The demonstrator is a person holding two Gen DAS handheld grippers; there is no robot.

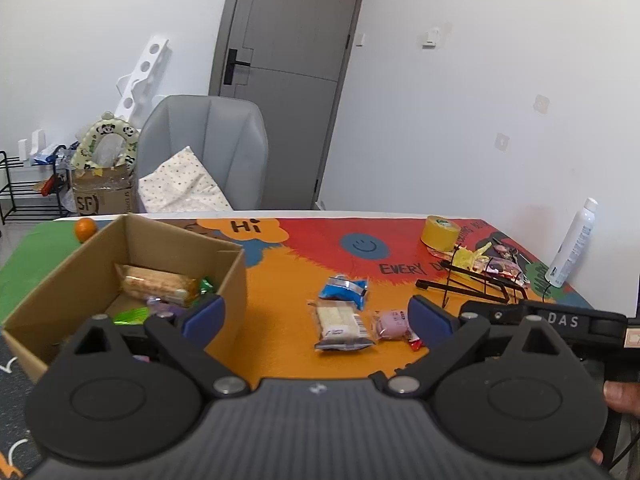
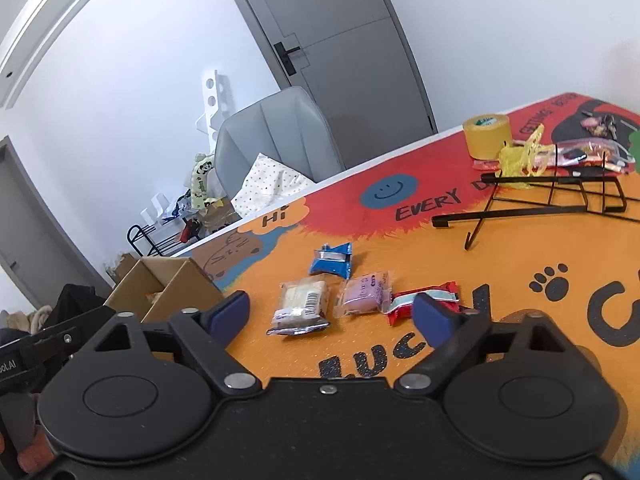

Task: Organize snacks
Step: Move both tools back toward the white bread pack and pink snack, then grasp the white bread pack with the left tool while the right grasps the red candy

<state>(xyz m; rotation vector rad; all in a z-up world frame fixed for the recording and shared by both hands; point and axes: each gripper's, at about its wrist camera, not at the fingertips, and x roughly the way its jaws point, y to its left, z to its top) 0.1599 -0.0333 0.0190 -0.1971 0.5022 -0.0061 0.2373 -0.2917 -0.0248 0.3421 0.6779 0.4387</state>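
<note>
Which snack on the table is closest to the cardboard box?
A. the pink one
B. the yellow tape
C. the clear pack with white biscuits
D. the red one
C. In both wrist views the clear biscuit pack lies nearer the cardboard box than the pink snack and the red snack; the tape isn't a snack.

Cardboard box (image 1: pixel 48 280) near corner hidden behind the left hand-held gripper (image 1: pixel 316 316), with the snacks on its floor partly covered; in the right wrist view only its upper edge showing above the right hand-held gripper (image 2: pixel 332 316). Red wrapper (image 2: pixel 424 304) half masked by a blue pad, a mere sliver in the left view. Print on the clear cracker pack (image 1: pixel 342 326) too small to read. Table (image 2: pixel 520 340) lettering cut off at the right edge. Person's fingers (image 1: pixel 622 396) barely visible at the frame edge.
</note>
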